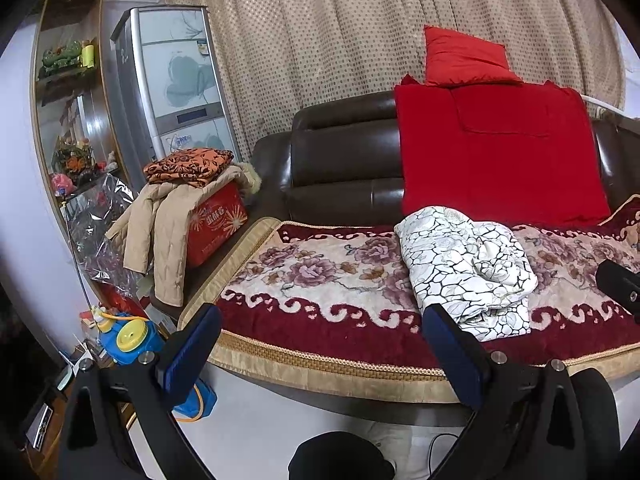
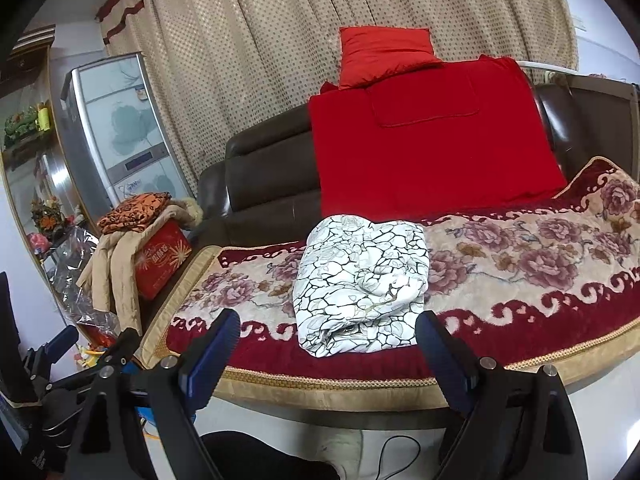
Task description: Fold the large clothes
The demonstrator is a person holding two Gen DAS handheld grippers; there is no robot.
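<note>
Folded garment (image 2: 360, 280): white cloth with a black crackle print, lying in a compact bundle on the sofa seat, near the front edge and towards the middle. Nothing touches it.

Seat cover (image 2: 520, 264): plush, cream with mauve roses, dark red border, gold braid along the near edge. It lies under the garment.

Sofa (image 2: 260, 168): dark brown leather. A red blanket (image 2: 432, 152) is draped over its back behind the garment, with a red cushion (image 2: 380, 54) on top.

Left gripper (image 1: 320, 344): jaws spread wide, empty, held short of the sofa edge, to the left of the garment.

Right gripper (image 2: 326, 350): jaws spread wide, empty, directly in front of the garment, not touching it.

Far left: red box (image 1: 216, 228) under a beige quilted coat (image 1: 160, 232) and an orange patterned cloth (image 1: 188, 164); a tall silver cabinet unit (image 1: 172, 76) behind.

Background: spotted beige curtain (image 1: 320, 40).
</note>
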